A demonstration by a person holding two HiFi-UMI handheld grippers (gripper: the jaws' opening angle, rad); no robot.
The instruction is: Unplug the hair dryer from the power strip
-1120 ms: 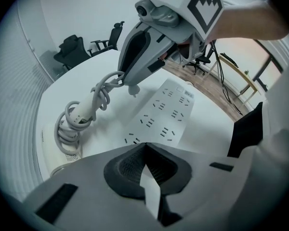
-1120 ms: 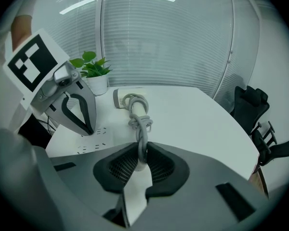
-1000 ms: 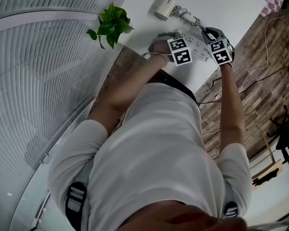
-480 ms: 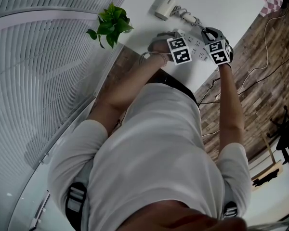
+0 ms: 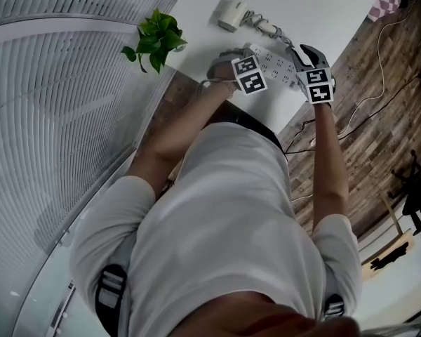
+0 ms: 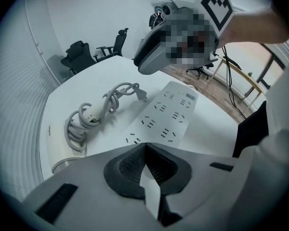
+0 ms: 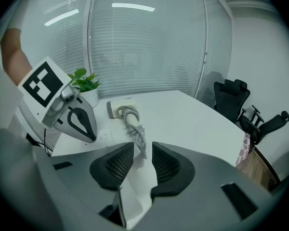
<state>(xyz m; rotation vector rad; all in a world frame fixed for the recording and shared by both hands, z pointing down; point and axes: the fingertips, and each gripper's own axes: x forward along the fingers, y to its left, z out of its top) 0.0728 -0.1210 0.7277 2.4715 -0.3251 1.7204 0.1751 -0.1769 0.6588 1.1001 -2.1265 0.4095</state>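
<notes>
A white power strip (image 5: 272, 64) (image 6: 166, 115) lies on the white table (image 5: 316, 5). The hair dryer (image 5: 229, 14) (image 7: 116, 108) rests beyond it, its grey cord (image 6: 94, 113) (image 7: 136, 129) coiled beside it. The plug (image 6: 140, 92) lies loose on the table, clear of the strip. My left gripper (image 5: 244, 56) (image 6: 143, 154) is shut, with nothing seen between its pads, over the strip's near end. My right gripper (image 5: 295, 48) (image 7: 142, 161) hangs above the strip's other end. Its jaws are opening with nothing between them, and the cord end shows beyond the gap.
A small potted plant (image 5: 154, 39) (image 7: 85, 83) stands at the table's edge by the slatted glass wall. Black office chairs (image 6: 83, 55) (image 7: 231, 96) stand past the table. Loose cables (image 5: 379, 83) run over the wooden floor on the right.
The right gripper has drawn a little up and away from the strip. The left gripper has stayed over the strip's near end.
</notes>
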